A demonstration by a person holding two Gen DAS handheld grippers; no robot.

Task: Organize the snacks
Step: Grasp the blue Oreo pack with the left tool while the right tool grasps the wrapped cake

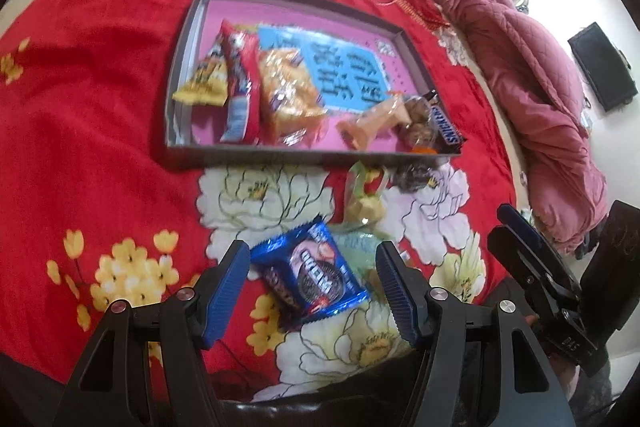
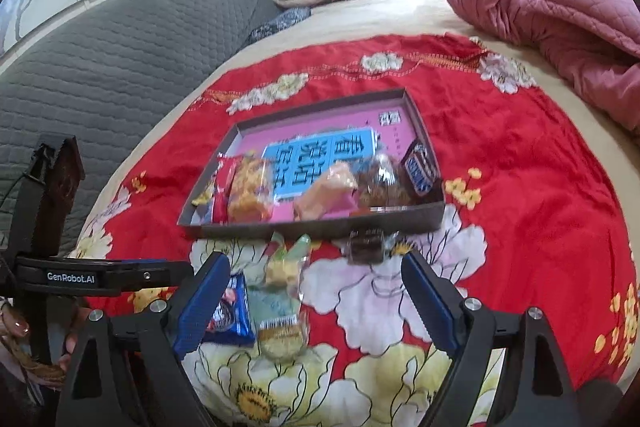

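A red flowered blanket covered the bed, with a shallow tray already holding several snacks. Four packets lay outside it, just before its near wall. The left gripper stood open around the blue Oreo packet without pinching it; the right gripper was opening, empty, above a pale green packet.

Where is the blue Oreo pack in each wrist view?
Left wrist: Oreo pack low centre, on the blanket between the left gripper's fingers.
Right wrist: lower left, partly hidden behind that gripper's left finger.
Shared landmark: the grey snack tray beyond it.
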